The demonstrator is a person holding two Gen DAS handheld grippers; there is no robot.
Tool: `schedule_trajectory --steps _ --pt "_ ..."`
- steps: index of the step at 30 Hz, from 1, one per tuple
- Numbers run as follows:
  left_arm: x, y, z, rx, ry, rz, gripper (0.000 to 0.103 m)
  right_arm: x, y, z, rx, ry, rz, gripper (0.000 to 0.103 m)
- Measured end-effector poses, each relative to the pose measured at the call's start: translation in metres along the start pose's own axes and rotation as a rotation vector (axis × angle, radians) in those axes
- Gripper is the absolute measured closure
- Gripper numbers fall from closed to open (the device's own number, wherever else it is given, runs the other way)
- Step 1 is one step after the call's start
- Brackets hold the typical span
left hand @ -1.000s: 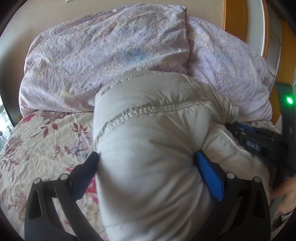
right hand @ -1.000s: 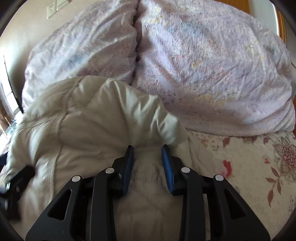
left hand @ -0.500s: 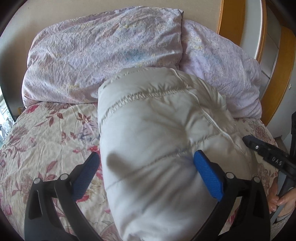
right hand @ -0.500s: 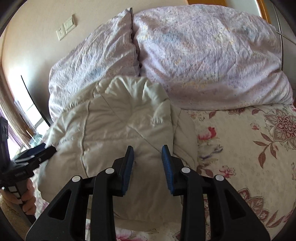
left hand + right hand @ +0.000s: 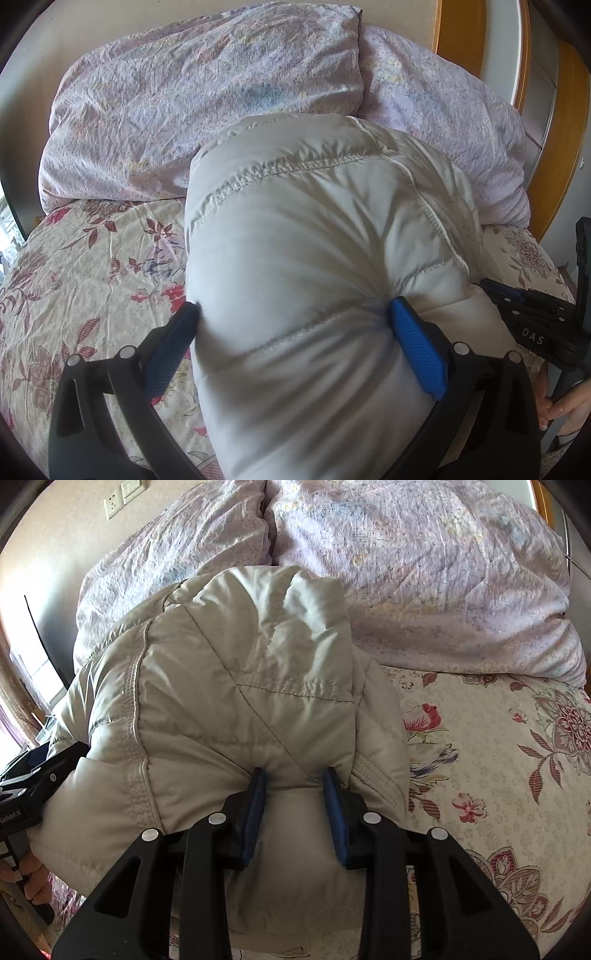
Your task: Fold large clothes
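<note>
A puffy cream quilted jacket [image 5: 314, 240] lies bundled on the floral bedspread [image 5: 92, 266]. My left gripper [image 5: 295, 314] is shut on a thick wad of it, the blue pads [image 5: 417, 347] pressed deep into both sides. In the right wrist view the same jacket [image 5: 240, 686] sits folded over, and my right gripper [image 5: 295, 775] is shut on a fold of its near edge. The right gripper [image 5: 532, 317] shows at the right edge of the left wrist view. The left gripper [image 5: 33, 782] shows at the left edge of the right wrist view.
Two lilac pillows [image 5: 207, 96] [image 5: 424, 572] lean against the wall behind the jacket. A wooden bed frame [image 5: 565, 140] stands at the right. A wall socket [image 5: 114, 504] is high on the left. A hand [image 5: 565, 406] holds the right gripper's handle.
Both grippers have drawn back from the pillows with the jacket still in them. The bundle has come down onto the bedspread, and more floral cover shows around it.
</note>
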State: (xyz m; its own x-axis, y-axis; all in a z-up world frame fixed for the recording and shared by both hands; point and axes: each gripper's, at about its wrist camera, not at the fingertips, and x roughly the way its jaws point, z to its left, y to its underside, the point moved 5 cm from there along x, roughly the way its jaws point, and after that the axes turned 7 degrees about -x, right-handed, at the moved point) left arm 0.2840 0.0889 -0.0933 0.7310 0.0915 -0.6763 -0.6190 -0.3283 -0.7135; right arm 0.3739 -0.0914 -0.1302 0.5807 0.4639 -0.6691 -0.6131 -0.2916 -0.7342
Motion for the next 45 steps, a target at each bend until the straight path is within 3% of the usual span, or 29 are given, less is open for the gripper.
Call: schedule_trajectory --steps 2,4,5,6,10,15,21,26,45 --pt "-0.004 -0.001 0.002 -0.019 0.006 0.001 0.002 -0.005 -0.002 -0.001 0.014 0.005 -0.012 0.067" --pt "-0.013 -0.002 0.005 -0.044 0.014 0.0 0.002 -0.013 -0.003 -0.001 0.014 0.021 -0.016 0.059" --pt "-0.018 -0.002 0.005 -0.049 0.014 -0.006 0.002 -0.018 -0.004 -0.002 0.012 0.045 -0.015 0.041" --pt "-0.024 -0.001 0.006 -0.05 0.012 -0.014 0.002 -0.023 -0.004 -0.004 0.016 0.073 -0.015 0.033" --pt "-0.043 0.003 0.007 -0.057 0.008 -0.027 0.002 -0.045 -0.003 -0.009 0.059 0.049 -0.037 0.024" --pt "-0.068 0.011 0.01 -0.08 0.001 -0.039 0.002 -0.069 0.002 0.001 0.029 0.045 -0.06 0.005" --pt "-0.098 0.021 0.014 -0.11 0.004 -0.049 0.002 -0.1 0.01 0.009 0.038 0.056 -0.082 0.001" --pt "-0.116 0.034 0.014 -0.099 -0.038 -0.032 0.002 -0.116 0.022 0.02 0.05 0.039 -0.068 0.001" --pt "-0.135 0.081 0.01 -0.106 -0.016 0.084 0.002 -0.142 0.064 0.055 0.035 -0.007 0.024 0.001"
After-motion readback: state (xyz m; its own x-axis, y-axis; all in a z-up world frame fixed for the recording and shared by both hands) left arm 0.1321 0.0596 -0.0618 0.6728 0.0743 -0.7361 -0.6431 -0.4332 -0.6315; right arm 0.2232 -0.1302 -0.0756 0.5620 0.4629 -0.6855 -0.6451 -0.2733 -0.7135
